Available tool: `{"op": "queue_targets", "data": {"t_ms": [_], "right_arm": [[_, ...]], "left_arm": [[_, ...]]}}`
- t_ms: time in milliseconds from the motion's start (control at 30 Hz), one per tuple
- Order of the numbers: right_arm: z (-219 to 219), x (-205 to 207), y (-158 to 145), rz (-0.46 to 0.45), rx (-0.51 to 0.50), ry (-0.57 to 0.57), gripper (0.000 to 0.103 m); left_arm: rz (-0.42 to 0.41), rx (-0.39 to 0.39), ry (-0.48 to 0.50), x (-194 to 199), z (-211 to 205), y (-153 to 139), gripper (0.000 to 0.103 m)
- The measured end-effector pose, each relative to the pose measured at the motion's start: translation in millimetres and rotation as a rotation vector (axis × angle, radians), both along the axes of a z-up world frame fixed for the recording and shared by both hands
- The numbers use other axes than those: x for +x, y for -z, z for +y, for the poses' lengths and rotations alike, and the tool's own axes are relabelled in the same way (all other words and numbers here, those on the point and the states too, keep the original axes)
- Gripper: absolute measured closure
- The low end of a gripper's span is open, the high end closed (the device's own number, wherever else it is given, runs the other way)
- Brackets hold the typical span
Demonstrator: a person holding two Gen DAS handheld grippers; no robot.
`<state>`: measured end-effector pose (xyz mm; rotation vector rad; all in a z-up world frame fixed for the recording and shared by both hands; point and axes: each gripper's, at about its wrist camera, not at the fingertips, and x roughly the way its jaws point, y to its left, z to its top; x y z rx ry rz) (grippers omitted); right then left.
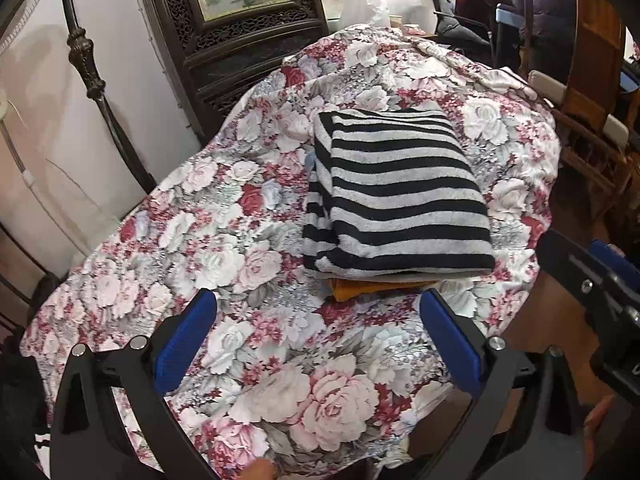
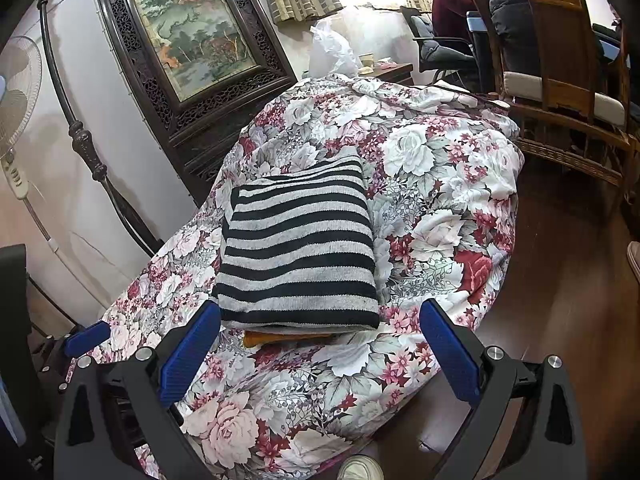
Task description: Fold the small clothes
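— Where was the striped garment (image 1: 396,196)?

— Folded on the flowered cloth (image 1: 224,240), ahead of the left gripper (image 1: 318,340) and a little toward its right finger; straight ahead of the right gripper (image 2: 320,344), between its fingertips' lines.

— Were the fingers holding anything?

— No — both pairs stood spread wide, empty.

— Anything hidden?

— An orange piece (image 2: 280,338) beneath the stripes, only its near edge showing; what it was I couldn't tell.
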<state>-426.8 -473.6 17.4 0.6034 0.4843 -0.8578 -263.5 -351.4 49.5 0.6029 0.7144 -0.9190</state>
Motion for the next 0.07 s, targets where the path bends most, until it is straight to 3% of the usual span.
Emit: {"op": "queue_targets", "data": {"t_ms": [67], "right_arm": [[0.1, -0.6, -0.1, 0.000, 0.001, 0.001, 0.003]], "left_arm": [[-0.014, 0.004, -0.009, 0.0, 0.6, 1.0, 0.004]]}}
